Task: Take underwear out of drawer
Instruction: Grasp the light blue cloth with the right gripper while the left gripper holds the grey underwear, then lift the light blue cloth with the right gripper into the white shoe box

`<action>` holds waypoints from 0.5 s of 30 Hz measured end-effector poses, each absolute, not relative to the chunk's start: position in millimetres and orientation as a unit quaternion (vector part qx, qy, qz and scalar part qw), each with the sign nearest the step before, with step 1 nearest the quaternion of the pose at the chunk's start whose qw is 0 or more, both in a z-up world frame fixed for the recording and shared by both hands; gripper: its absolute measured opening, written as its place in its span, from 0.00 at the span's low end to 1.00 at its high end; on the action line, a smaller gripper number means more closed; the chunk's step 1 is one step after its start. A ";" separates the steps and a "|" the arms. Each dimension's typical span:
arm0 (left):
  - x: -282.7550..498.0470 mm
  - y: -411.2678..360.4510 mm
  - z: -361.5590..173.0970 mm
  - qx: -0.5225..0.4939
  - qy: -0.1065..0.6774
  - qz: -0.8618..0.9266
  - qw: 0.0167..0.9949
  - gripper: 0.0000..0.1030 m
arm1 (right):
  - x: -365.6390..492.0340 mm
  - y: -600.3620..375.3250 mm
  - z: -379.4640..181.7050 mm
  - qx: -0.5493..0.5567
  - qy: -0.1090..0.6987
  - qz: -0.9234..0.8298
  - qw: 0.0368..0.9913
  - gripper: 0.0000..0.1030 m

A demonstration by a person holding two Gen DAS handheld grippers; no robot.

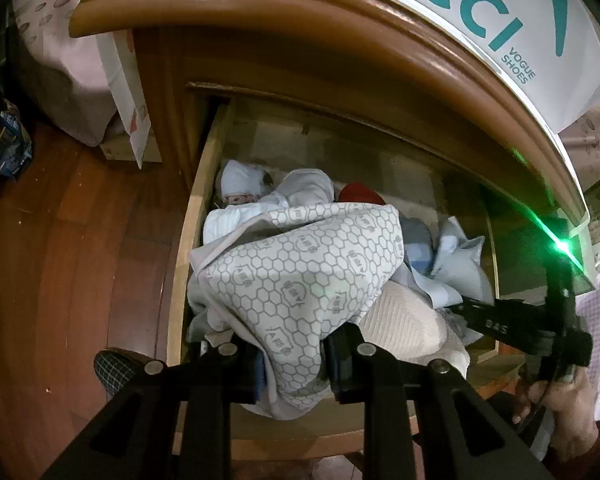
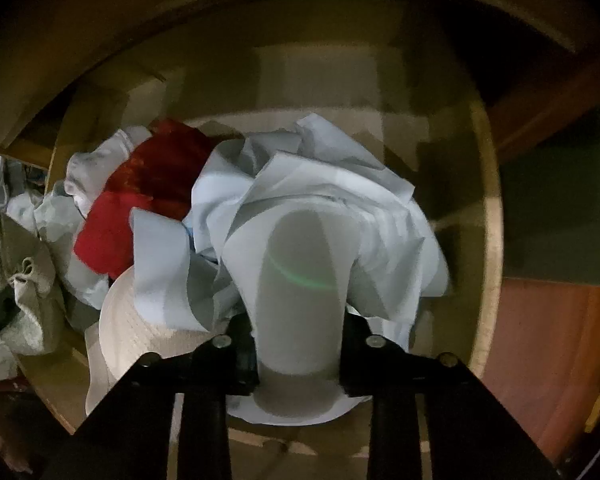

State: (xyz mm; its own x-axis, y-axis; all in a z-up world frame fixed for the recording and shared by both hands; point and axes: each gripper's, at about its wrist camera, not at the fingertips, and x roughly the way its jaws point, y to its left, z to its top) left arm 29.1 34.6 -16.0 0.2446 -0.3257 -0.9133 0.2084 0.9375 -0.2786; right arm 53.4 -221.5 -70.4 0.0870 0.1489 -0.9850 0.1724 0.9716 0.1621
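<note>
Both grippers are gripping clothes in the open drawer (image 1: 188, 240): the left gripper (image 1: 292, 360) holds a honeycomb-print garment (image 1: 300, 272), while the right gripper (image 2: 300, 344) pinches a pale blue garment (image 2: 300, 272). Next, I'd judge, comes lifting each piece clear of the pile and over the drawer's front edge.

Domestic bedroom, judged from furnishings. Wooden chest with rounded top edge (image 1: 260, 4), one drawer (image 1: 188, 240) pulled open and packed with crumpled underwear and small garments (image 1: 300, 264); polished wood-plank floor (image 1: 80, 240) alongside. Shoe-shop carrier bag (image 1: 500, 20) lying on top of chest, floral bedding (image 1: 60, 60) and further bags (image 1: 4, 140) stacked at its side.
</note>
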 end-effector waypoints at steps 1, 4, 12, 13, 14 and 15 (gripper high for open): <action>29.0 34.5 -15.8 -0.049 0.590 -0.170 0.788 0.22 | 46.5 -220.9 -69.8 0.119 0.670 -0.009 0.733 0.20; 27.8 34.1 -15.2 -0.047 0.589 -0.168 0.790 0.22 | 39.9 -218.9 -53.9 0.109 0.655 -0.008 0.747 0.18; 25.3 34.2 -11.9 -0.046 0.584 -0.166 0.793 0.22 | 14.0 -212.0 -1.1 0.093 0.628 0.000 0.772 0.16; 25.3 34.8 -11.6 -0.047 0.584 -0.166 0.793 0.22 | 11.0 -211.1 4.9 0.091 0.626 0.002 0.775 0.16; 25.3 35.6 -11.2 -0.049 0.583 -0.167 0.794 0.22 | 9.7 -209.6 8.8 0.090 0.625 0.004 0.776 0.16; 25.1 36.4 -10.8 -0.049 0.583 -0.165 0.794 0.22 | 6.3 -211.5 15.2 0.090 0.622 0.005 0.778 0.16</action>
